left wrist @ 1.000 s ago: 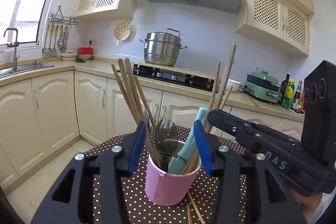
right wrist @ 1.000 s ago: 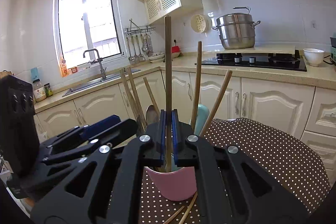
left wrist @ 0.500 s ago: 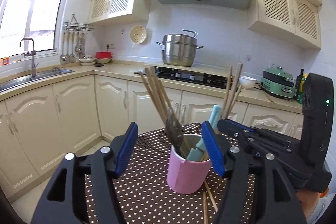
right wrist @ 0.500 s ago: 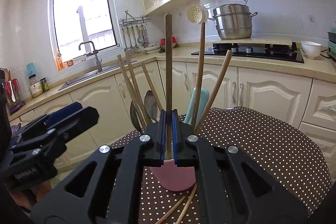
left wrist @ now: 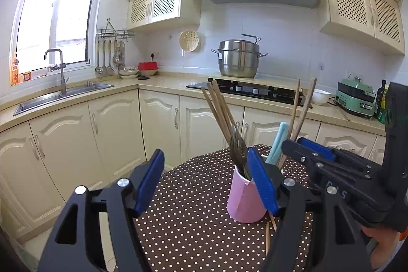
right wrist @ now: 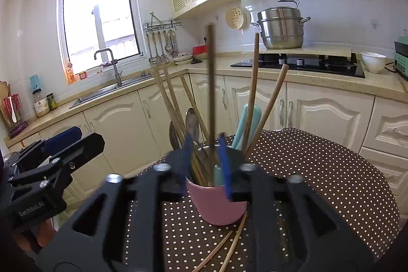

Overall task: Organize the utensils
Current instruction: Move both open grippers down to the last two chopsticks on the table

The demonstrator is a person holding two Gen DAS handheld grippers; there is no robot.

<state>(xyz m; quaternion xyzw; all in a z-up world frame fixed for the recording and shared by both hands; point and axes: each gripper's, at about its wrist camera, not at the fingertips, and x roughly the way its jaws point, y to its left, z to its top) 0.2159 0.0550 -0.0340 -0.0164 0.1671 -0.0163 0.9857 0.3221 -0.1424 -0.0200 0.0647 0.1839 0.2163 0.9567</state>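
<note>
A pink cup (left wrist: pixel 243 203) (right wrist: pixel 216 205) stands on the polka-dot table (left wrist: pixel 193 221), holding wooden chopsticks (left wrist: pixel 219 111), metal spoons (right wrist: pixel 191 120) and a teal handle (right wrist: pixel 248 119). My right gripper (right wrist: pixel 206 162) hovers over the cup's near rim with its jaws opening. A dark chopstick (right wrist: pixel 211 93) stands upright between them, free of the pads, its lower end in the cup. My left gripper (left wrist: pixel 206 182) sits left of the cup, its jaws opening with nothing between them. Its right pad overlaps the cup in the left wrist view. Each gripper also shows in the other's view: the right gripper (left wrist: pixel 306 152), the left gripper (right wrist: pixel 58 149).
Loose chopsticks (right wrist: pixel 229 244) lie on the table in front of the cup. Cream cabinets, a sink (left wrist: pixel 63 93) and a hob with a steel pot (left wrist: pixel 238 57) run behind. The table's rounded edge drops off at left. A hand (left wrist: pixel 382 236) holds the right gripper.
The right jaws, shut on the dark chopstick before, have parted from it. The left gripper has drawn back and left from around the cup, its jaws spreading wider.
</note>
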